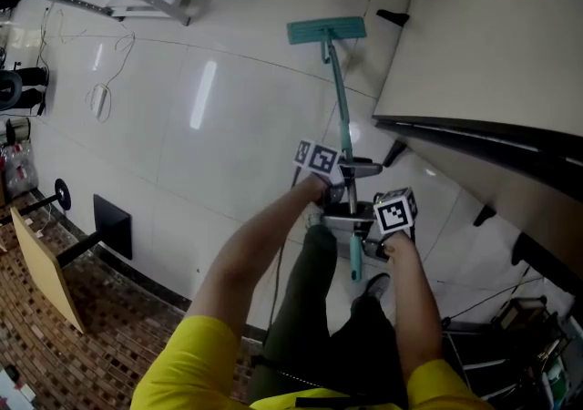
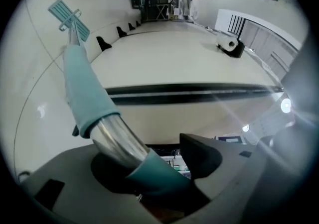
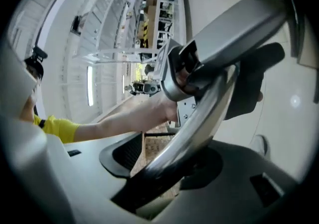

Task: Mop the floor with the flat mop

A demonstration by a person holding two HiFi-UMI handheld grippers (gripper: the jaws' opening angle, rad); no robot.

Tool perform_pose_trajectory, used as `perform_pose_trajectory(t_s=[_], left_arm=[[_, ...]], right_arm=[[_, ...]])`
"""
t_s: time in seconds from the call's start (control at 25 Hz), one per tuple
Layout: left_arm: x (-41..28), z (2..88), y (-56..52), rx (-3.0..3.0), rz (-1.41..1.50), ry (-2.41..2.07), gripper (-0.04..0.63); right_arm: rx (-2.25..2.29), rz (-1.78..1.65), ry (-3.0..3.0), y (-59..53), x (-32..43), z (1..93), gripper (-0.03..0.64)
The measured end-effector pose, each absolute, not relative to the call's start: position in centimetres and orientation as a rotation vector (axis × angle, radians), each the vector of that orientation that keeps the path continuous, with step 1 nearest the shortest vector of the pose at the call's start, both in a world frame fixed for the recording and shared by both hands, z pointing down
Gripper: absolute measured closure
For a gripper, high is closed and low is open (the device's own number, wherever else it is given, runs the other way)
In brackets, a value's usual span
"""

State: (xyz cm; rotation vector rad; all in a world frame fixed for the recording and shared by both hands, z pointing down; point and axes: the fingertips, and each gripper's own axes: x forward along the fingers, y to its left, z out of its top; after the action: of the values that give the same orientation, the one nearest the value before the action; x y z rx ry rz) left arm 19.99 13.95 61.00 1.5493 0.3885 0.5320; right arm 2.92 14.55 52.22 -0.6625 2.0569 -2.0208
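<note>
White floor (image 1: 219, 107) spreads glossy from the loose cable (image 1: 100, 100) at your left to the table (image 1: 492, 44) at your right, and no wet streak shows which part is mopped, so most of the job looks yet to do. Out in front, the flat mop (image 1: 326, 31) lies head-down on the tiles, near the table's corner, with its pole (image 1: 342, 107) slanting back to you. Your left claw (image 2: 149, 161) is closed round the pole's bare metal between two teal sleeves, and your right claw (image 3: 172, 168) is clamped on it nearer its end, so I judge you mid-stroke.
</note>
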Motion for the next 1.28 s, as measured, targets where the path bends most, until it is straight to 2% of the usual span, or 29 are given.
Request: perform_pose_trajectory(t_s=[0.08,0.24,0.32,0.48,0.68,0.8,0.92,1.08,1.28], left_arm=[[22.1,63.4,9.2,1.597,0.572,0.374,0.331],[24.2,64.5,5.2,1.620,0.686,0.411,0.336],[23.8,63.7,5.7,1.625,0.689,0.421,0.333],[19.3,61.6,11.7,1.612,0.522,0.338,0.339],[11.6,56.1,25.9,1.536,0.443,0.235,0.330],[8.3,53.3,33.2,1.473,0.390,0.118,0.330],[7.0,53.0,36.4,1.427,0.323,0.036,0.330],[8.3,55.2,30.9,1.481,0.286,0.024,0.322],[10.5,58.9,16.3,1.610,0.258,0.042,0.319]], right_arm=[[-0.720,-1.988,2.035,10.0,5.2,55.1,0.407],[-0.781,-1.884,1.885,5.5,8.0,55.6,0.407],[-0.751,-1.917,1.937,6.0,6.8,54.9,0.405],[-0.647,-2.100,2.062,13.2,1.1,52.8,0.397],[-0.467,-2.268,2.016,29.7,-5.4,46.8,0.392],[-0.321,-2.380,2.012,38.0,-7.3,43.0,0.392],[-0.262,-2.456,2.018,41.5,-7.5,41.7,0.391],[-0.274,-2.423,2.097,37.3,-6.5,44.9,0.394],[-0.332,-2.306,2.222,23.9,-4.9,50.1,0.397]])
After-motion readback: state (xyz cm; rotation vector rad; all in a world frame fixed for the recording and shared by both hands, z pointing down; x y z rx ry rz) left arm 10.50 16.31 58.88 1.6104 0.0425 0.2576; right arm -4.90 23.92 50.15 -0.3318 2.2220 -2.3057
